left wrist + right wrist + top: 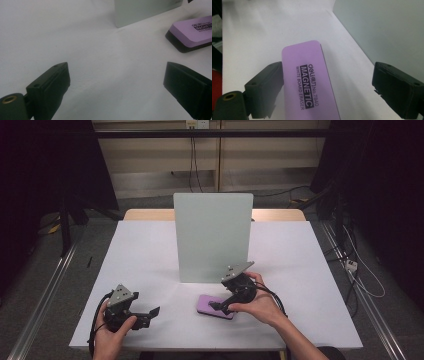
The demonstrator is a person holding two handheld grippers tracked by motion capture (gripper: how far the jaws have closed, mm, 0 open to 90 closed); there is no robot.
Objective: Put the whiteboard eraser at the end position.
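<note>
In the high view, a white rectangular surface carries a pale grey-green upright board with rounded top corners, standing near the middle. Just in front of the board's lower right part lies a flat purple whiteboard eraser with a black underside, resting on the surface with its long side running roughly left to right. The right gripper, black with a grey three-cornered plate on top, is held by the right hand and points down and left over the eraser, its tips at the eraser's top face. The left gripper, also black with a grey plate, sits low near the front left of the surface in the left hand, pointing right towards the eraser and well apart from it.

In the left gripper view, the left gripper is released, its two black jaws spread wide with bare white surface between them. The purple eraser lies off to the upper right, beyond the jaws, and the bottom edge of the upright board stands at the top.

In the right gripper view, the right gripper is released, jaws wide apart and straddling the eraser. The left jaw stands just beside the eraser's long edge; the right jaw is clear of it. The eraser's purple top bears black print reading "MAGNETIC WHITE BOARD ERASER". The board rises at the upper right.
</note>
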